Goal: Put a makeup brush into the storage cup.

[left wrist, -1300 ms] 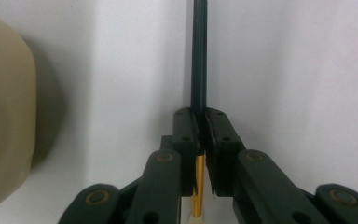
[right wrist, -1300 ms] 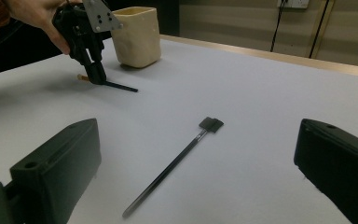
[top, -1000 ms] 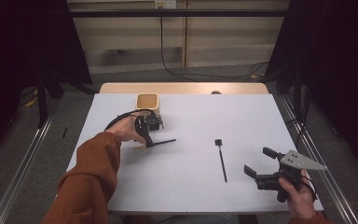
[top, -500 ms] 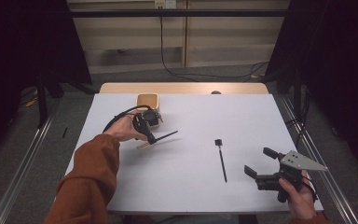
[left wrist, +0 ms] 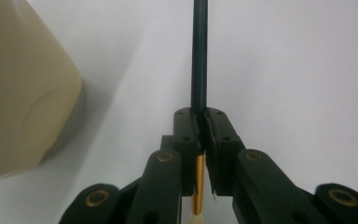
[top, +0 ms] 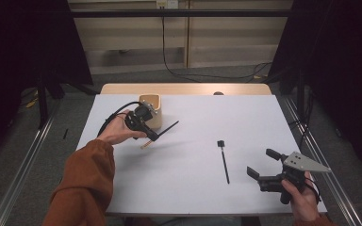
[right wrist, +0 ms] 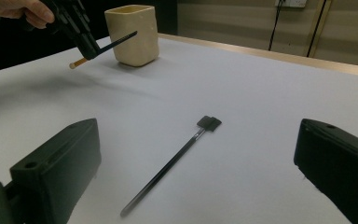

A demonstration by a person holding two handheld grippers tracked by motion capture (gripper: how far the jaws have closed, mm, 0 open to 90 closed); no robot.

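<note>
Left tongs (top: 156,137) clenching a makeup brush (top: 162,133) (lifted off the tabletop (top: 193,188)) beside beige cup (top: 152,109), seemingly for stowing; right tongs (top: 262,168) resting released near flat-headed brush (top: 224,160).

Worktop (top: 193,179) glows evenly under overhead light; the surroundings sink into darkness. Soft shadow trails beneath the brush (right wrist: 103,47). Up close, the cup (left wrist: 23,93) blurs, and the near jaws go soft in both gripper views.

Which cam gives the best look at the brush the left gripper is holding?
Right gripper view: the brush shows whole from the side, clamped in the left gripper beside the cream cup. Left gripper view shows its dark handle and gold ferrule up close, not its ends. High view shows it small, by the cup.
</note>
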